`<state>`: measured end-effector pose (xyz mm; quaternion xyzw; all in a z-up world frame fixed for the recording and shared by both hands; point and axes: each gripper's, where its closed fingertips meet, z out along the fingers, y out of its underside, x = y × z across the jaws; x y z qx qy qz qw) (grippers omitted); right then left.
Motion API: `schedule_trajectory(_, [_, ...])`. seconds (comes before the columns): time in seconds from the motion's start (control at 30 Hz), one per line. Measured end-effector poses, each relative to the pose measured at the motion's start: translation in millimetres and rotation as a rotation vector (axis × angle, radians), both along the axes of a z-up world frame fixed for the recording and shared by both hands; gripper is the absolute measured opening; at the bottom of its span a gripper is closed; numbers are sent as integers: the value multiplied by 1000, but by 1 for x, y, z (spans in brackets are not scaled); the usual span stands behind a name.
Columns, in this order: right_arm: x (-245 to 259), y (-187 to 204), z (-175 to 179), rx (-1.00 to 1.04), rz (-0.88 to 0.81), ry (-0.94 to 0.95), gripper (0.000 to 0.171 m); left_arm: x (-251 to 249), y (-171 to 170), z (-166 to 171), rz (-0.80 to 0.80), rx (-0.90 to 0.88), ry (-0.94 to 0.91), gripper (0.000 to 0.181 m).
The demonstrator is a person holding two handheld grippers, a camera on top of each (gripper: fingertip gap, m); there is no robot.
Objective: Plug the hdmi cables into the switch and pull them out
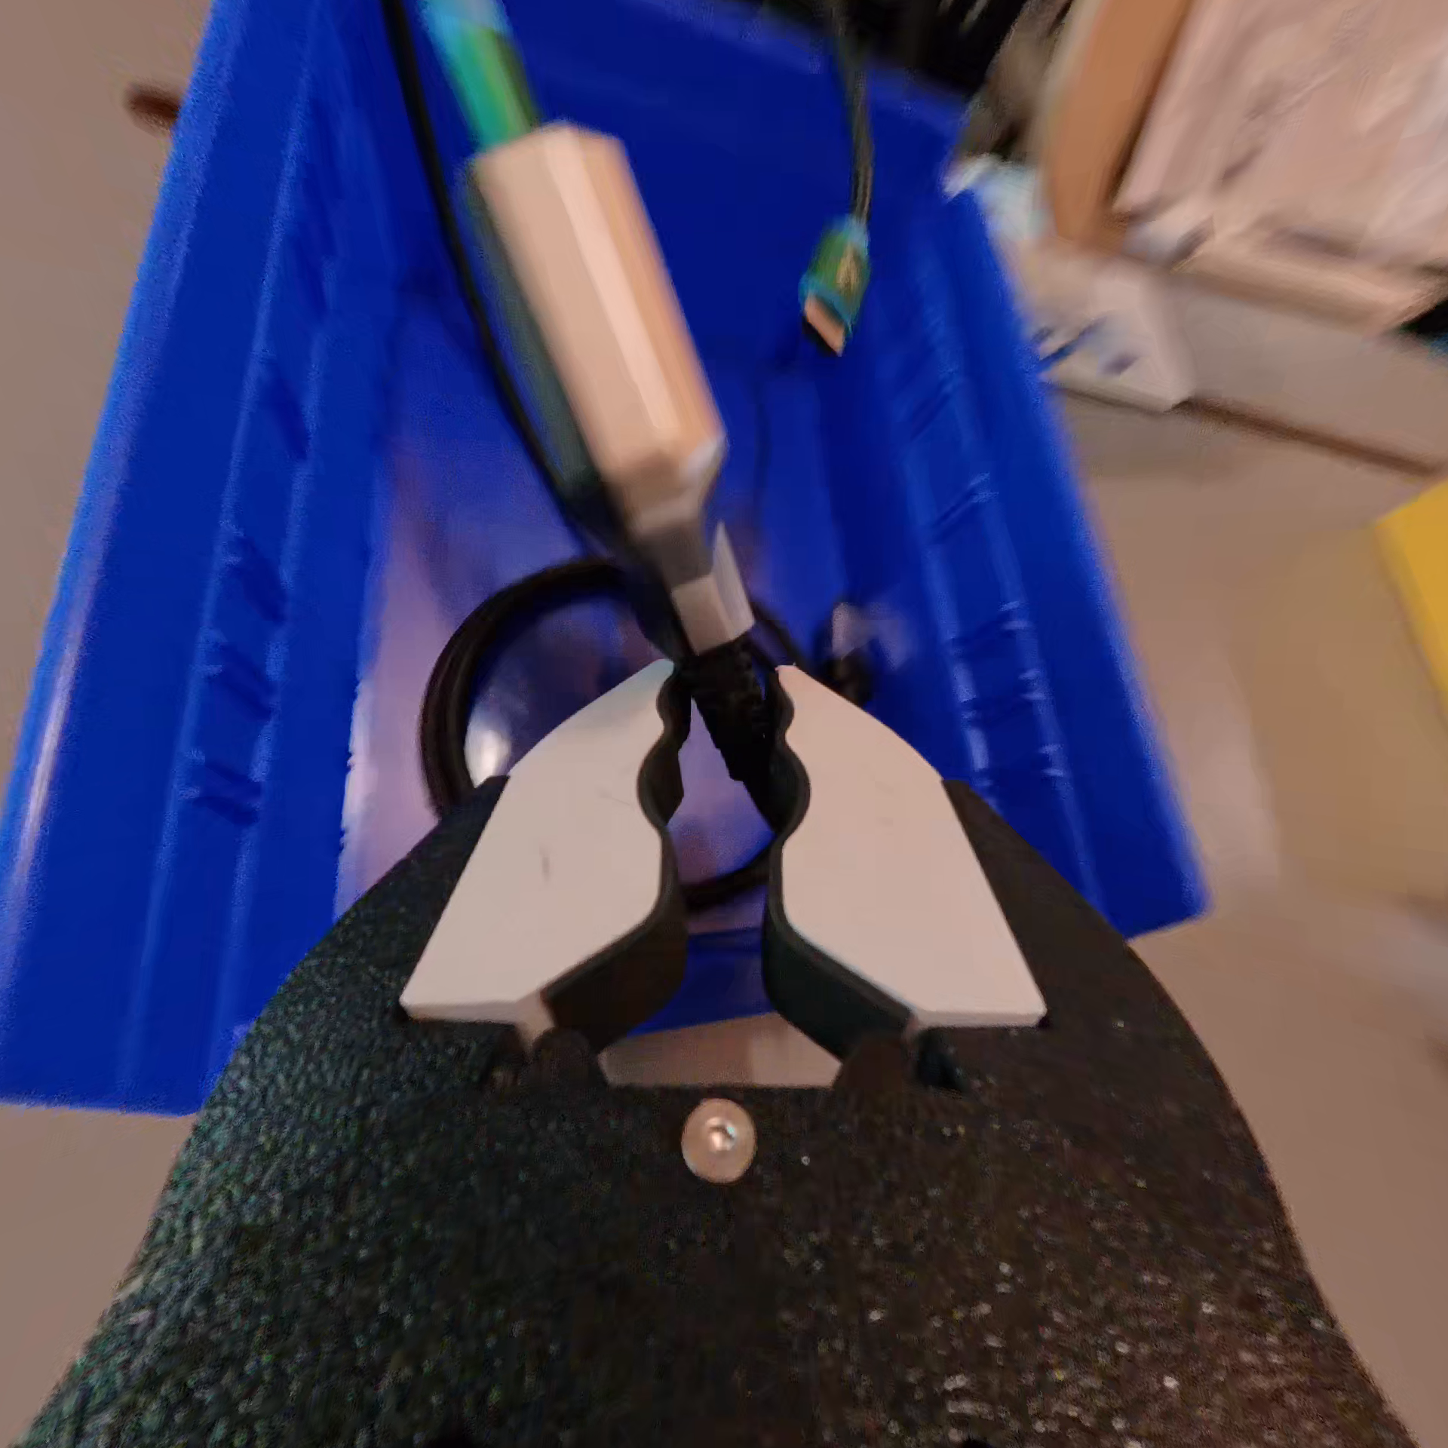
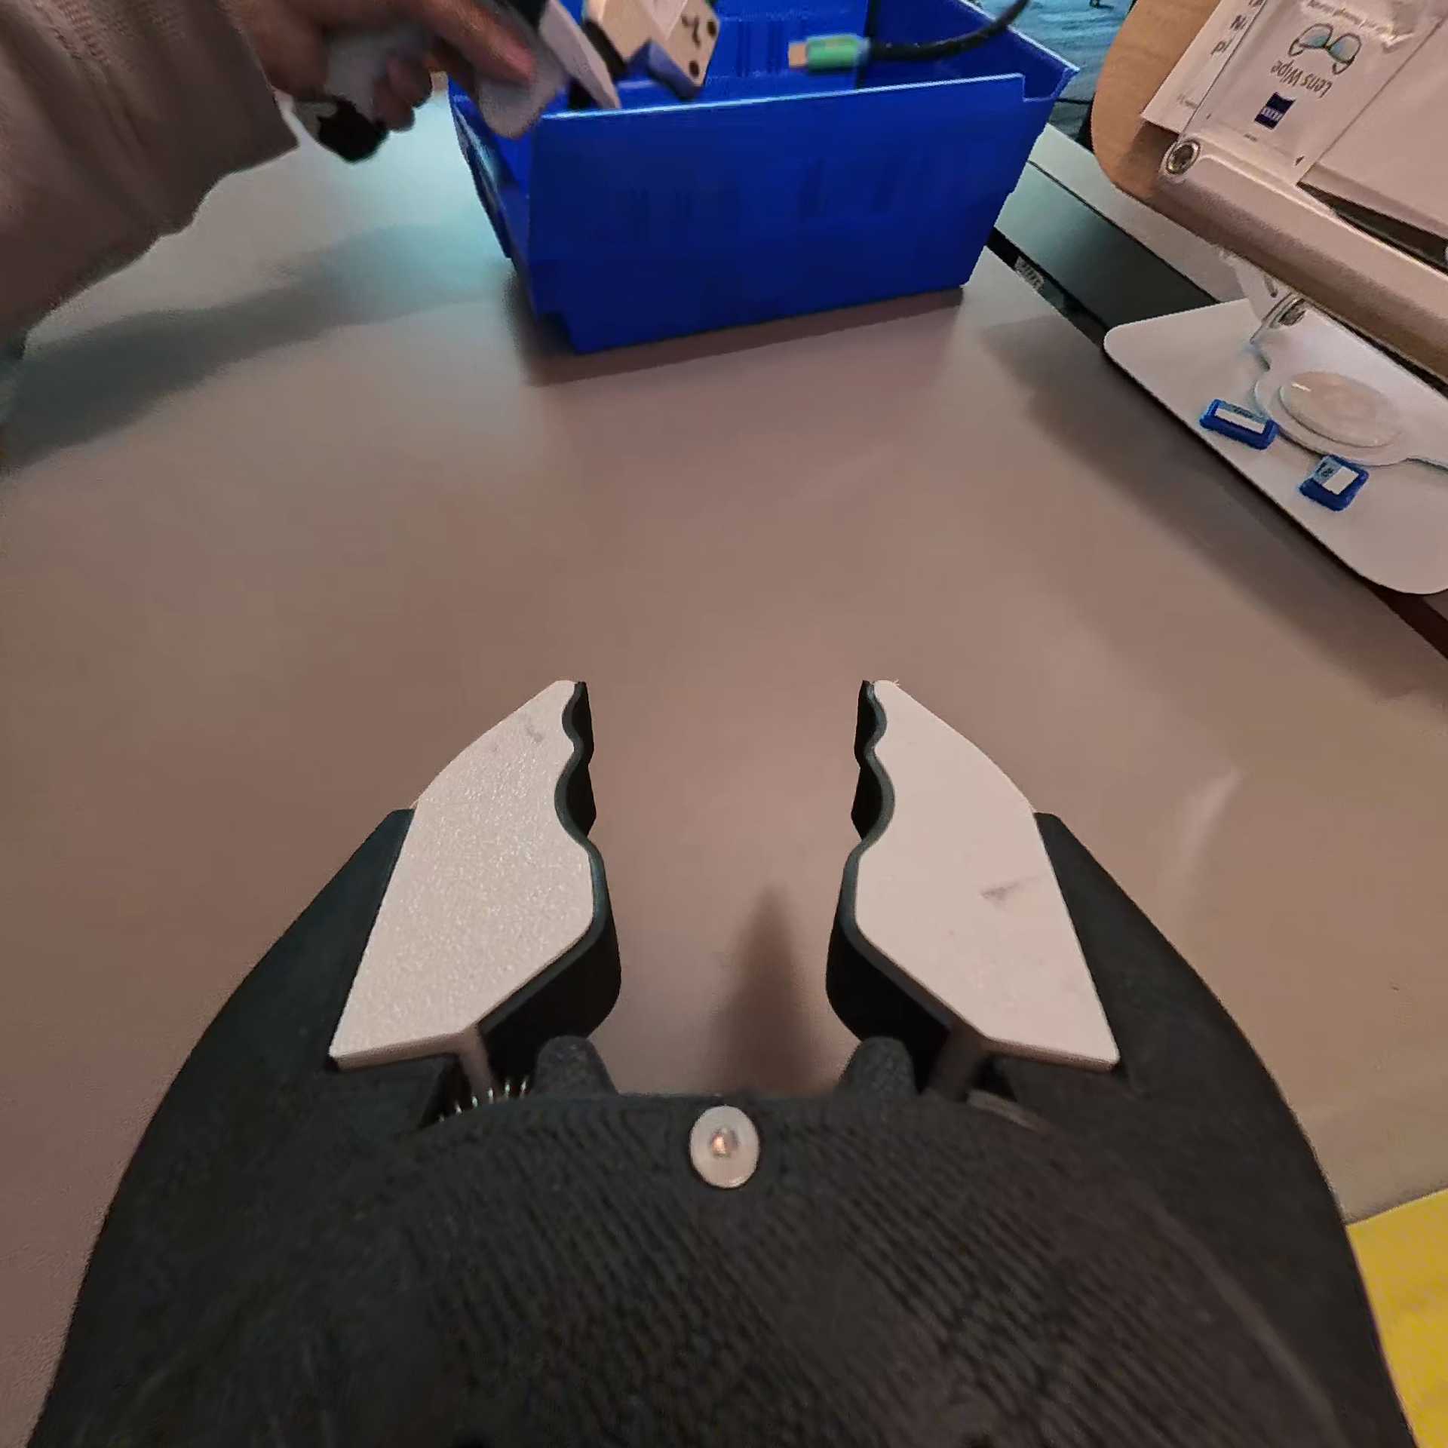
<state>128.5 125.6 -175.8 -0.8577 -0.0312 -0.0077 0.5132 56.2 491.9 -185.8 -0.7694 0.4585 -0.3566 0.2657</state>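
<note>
The left gripper (image 1: 725,682) is pinched nearly closed on a black braided cable (image 1: 733,717) – the grey switch (image 1: 603,345) hangs just ahead of its tips, over the blue bin (image 1: 235,548). A loose green HDMI plug (image 1: 834,286) dangles farther ahead to the right. Only the right wrist view shows the right gripper (image 2: 725,693), spread wide and empty above the table (image 2: 705,509), with the bin well ahead.

Place: office or lab workbench
Signs: grey table (image 2: 705,548), blue parts bin (image 2: 752,219), monitor stand (image 2: 1222,376), lens-wipe packets (image 2: 1293,70)
</note>
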Motion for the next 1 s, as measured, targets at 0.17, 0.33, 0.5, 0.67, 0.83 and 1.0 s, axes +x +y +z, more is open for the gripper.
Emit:
schedule_trajectory(0.17, [-4, 4, 10, 64, 8, 41, 64, -11, -5, 47, 1, 313, -189, 16])
schedule_trajectory(0.33, [-19, 15, 32, 203, 48, 72, 66, -15, -33, 118, -11, 757, -274, 14])
schedule_trajectory(0.5, [-54, 31, 83, 448, 125, 206, 88, -10, -98, 187, -56, 1225, -347, 13])
schedule_trajectory(0.67, [-76, 25, 148, 672, 190, 560, 103, -6, -187, 218, -168, 1671, -443, 14])
schedule_trajectory(0.83, [-62, 10, 179, 778, 194, 931, 93, -2, -269, 212, -368, 2058, -515, 14])
schedule_trajectory(1.0, [-40, 2, 163, 771, 130, 1035, 67, 3, -321, 174, -569, 2196, -590, 14])
